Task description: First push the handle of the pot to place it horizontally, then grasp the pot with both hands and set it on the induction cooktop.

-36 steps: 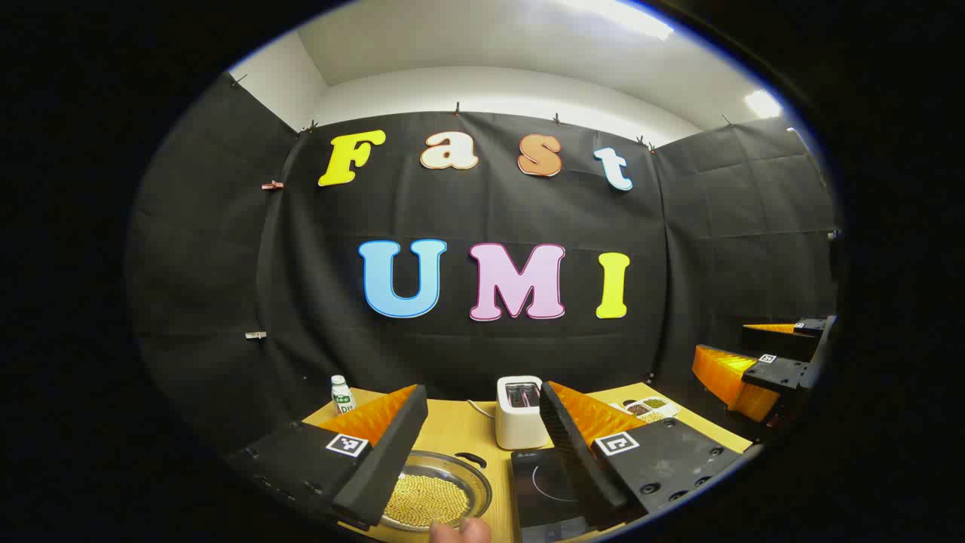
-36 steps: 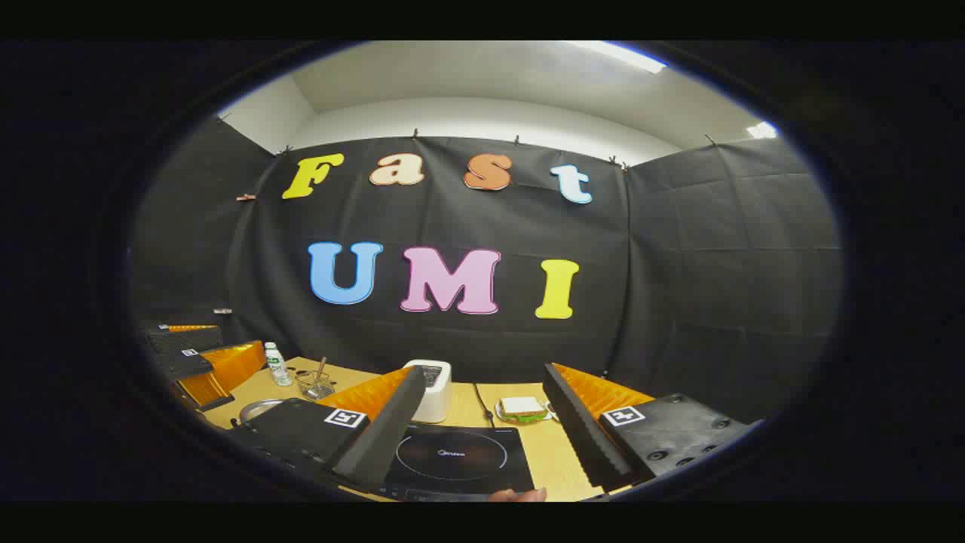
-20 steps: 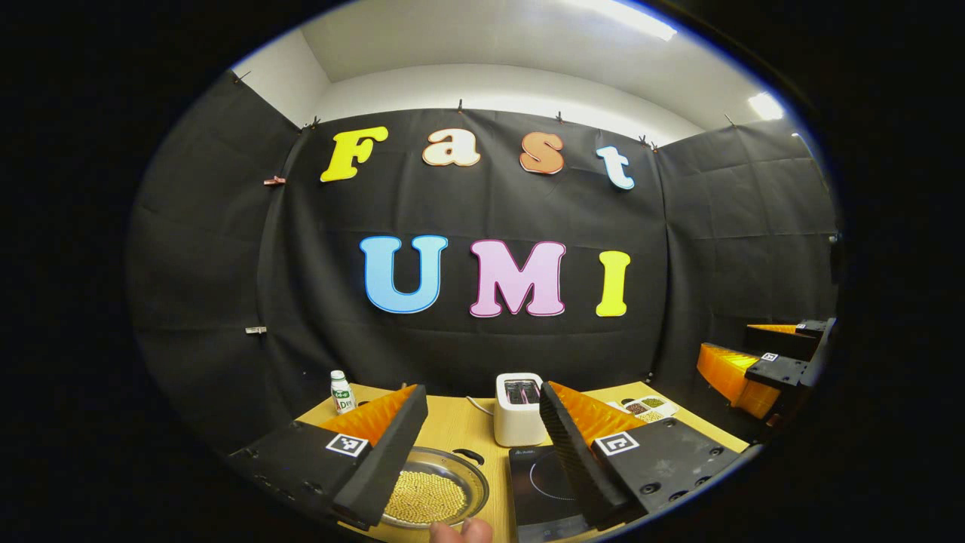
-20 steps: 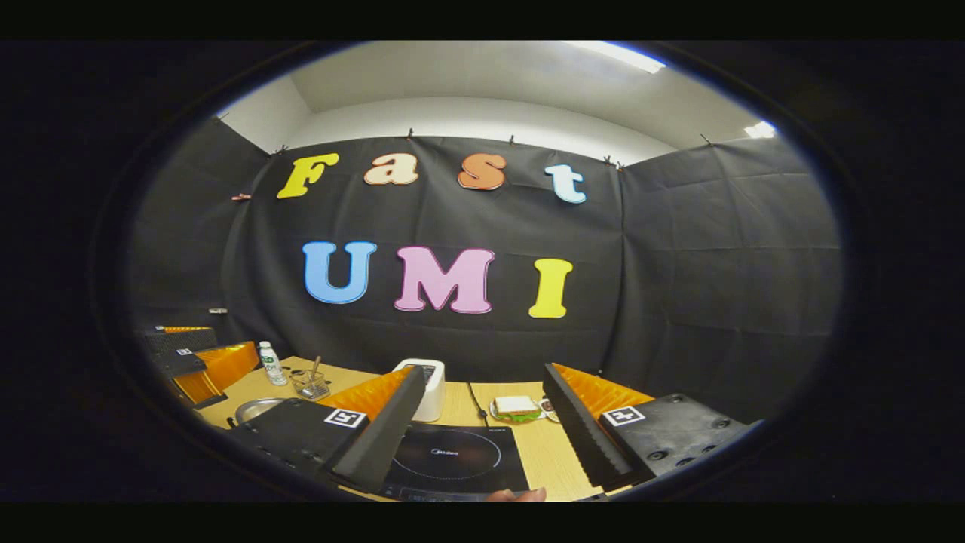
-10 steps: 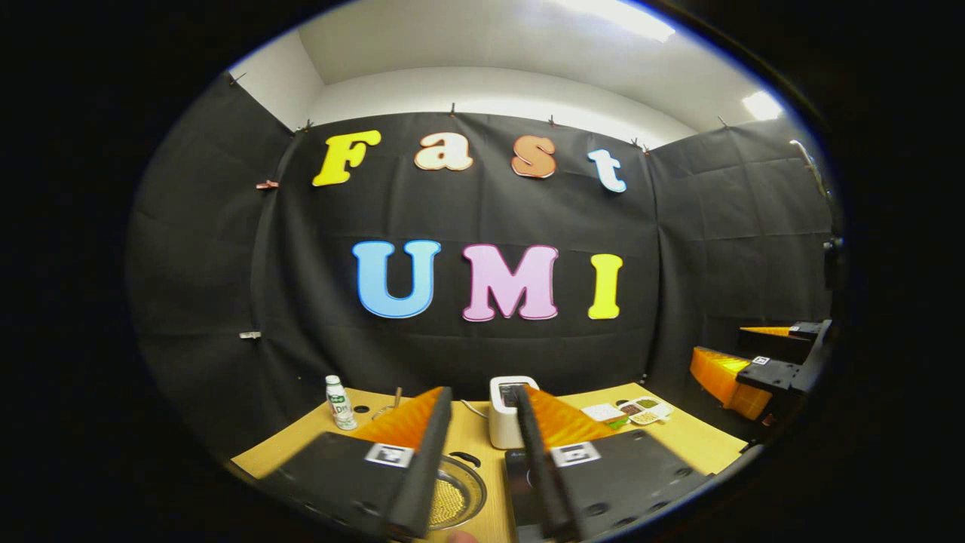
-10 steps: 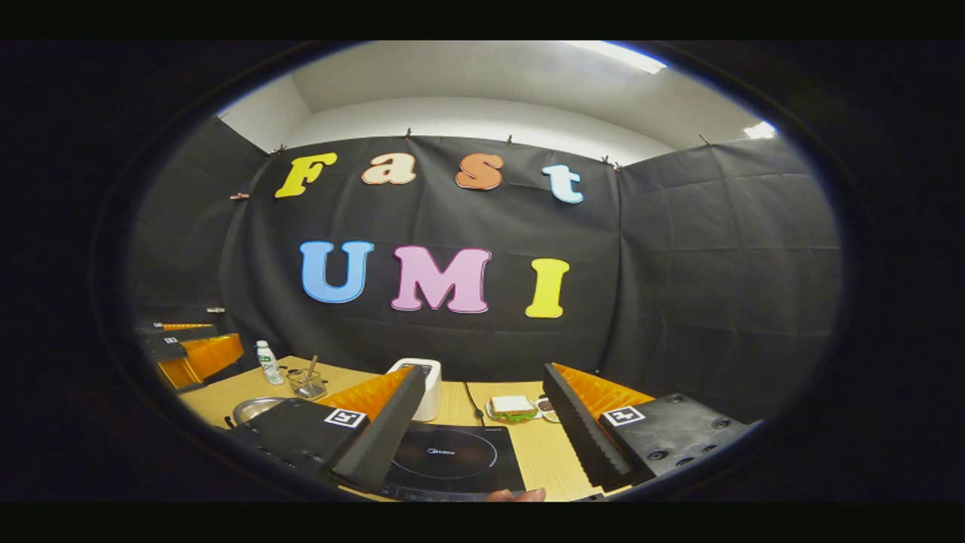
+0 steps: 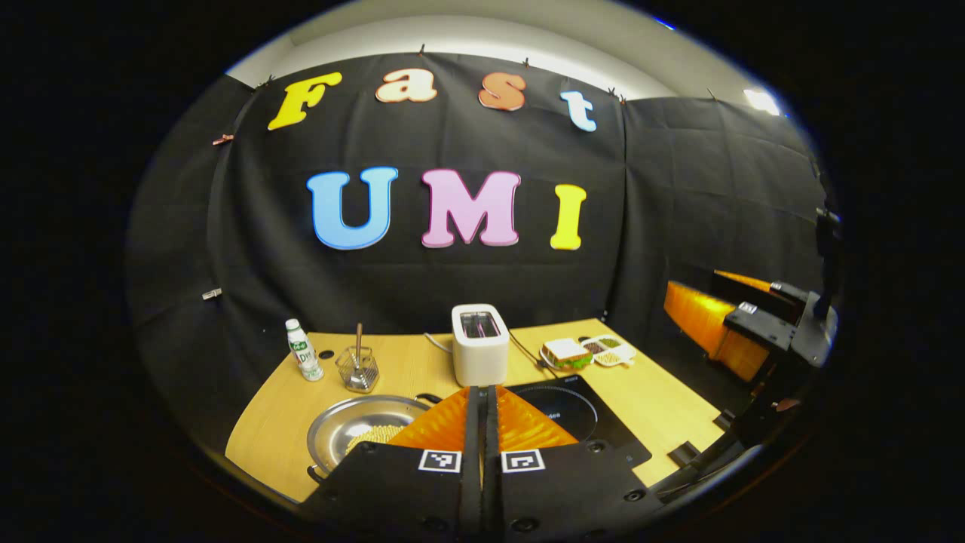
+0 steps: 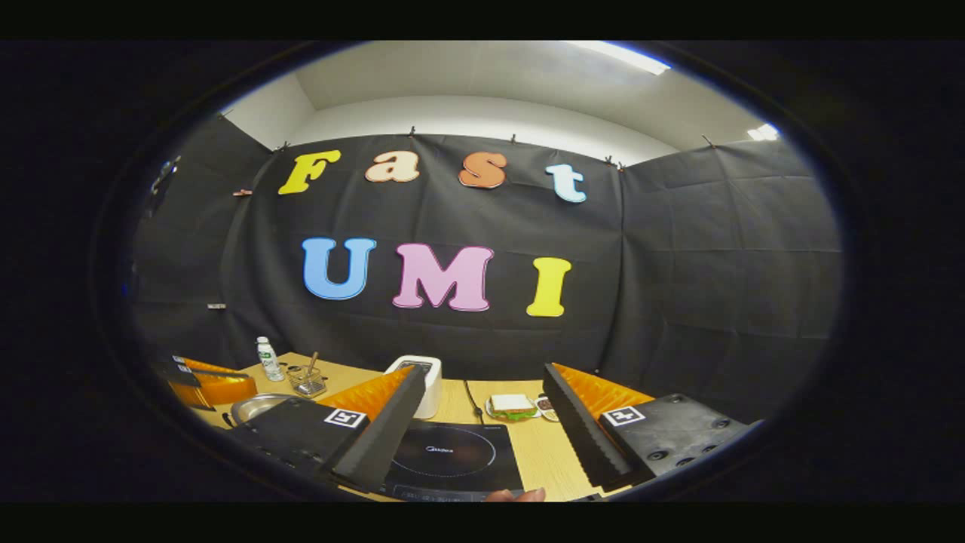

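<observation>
Left gripper view: left gripper [image 7: 482,400] with fingers pressed together on nothing, above the table [image 7: 663,407]; beyond, pot [image 7: 362,434] of yellow grains left of the induction cooktop [image 7: 595,430], toaster [image 7: 479,353] behind. Right gripper view: right gripper [image 8: 482,426] spread wide, nothing between, over the cooktop; pot at far left.

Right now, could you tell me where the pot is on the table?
In the left gripper view the pot sits at the table's near left, beside the induction cooktop, in front of the wire basket.
</observation>
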